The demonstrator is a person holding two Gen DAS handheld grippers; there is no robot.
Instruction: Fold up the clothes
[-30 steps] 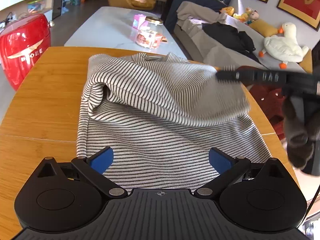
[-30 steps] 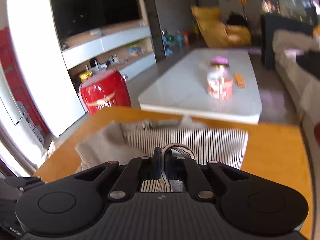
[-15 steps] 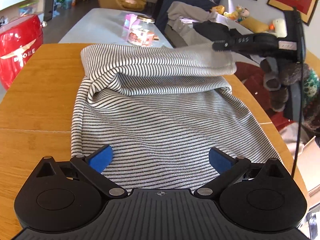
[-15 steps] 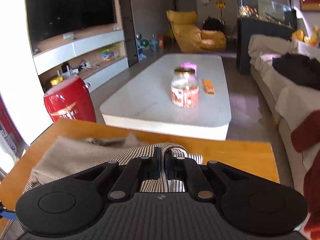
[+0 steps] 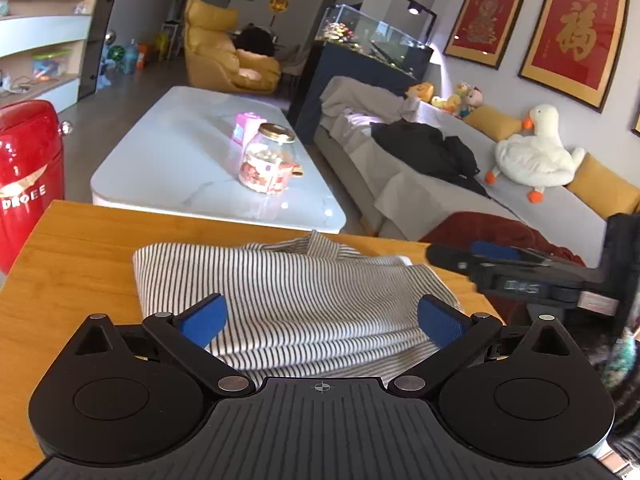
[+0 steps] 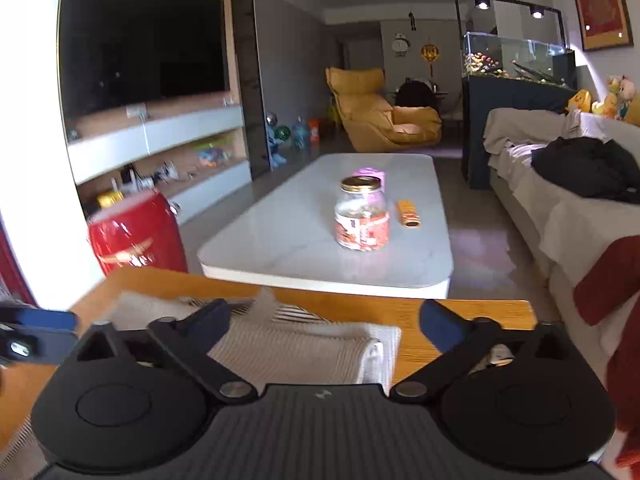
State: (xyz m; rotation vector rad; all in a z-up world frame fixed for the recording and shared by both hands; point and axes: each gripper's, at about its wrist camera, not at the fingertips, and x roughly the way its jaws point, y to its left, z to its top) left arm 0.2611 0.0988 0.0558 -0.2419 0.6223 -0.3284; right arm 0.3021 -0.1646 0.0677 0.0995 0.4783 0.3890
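One striped garment (image 5: 296, 300) lies folded on one wooden table (image 5: 80, 248); left gripper (image 5: 322, 318) spread wide; right gripper (image 6: 324, 320) opening, seemingly empty.

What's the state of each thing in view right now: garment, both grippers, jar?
striped garment: folded over in layers, flat on the wooden table, not held.
left gripper: open, nothing between the pads.
right gripper: jaws opening, wide apart, above the garment, nothing gripped.
glass jar: upright on the white coffee table, gold lid on.
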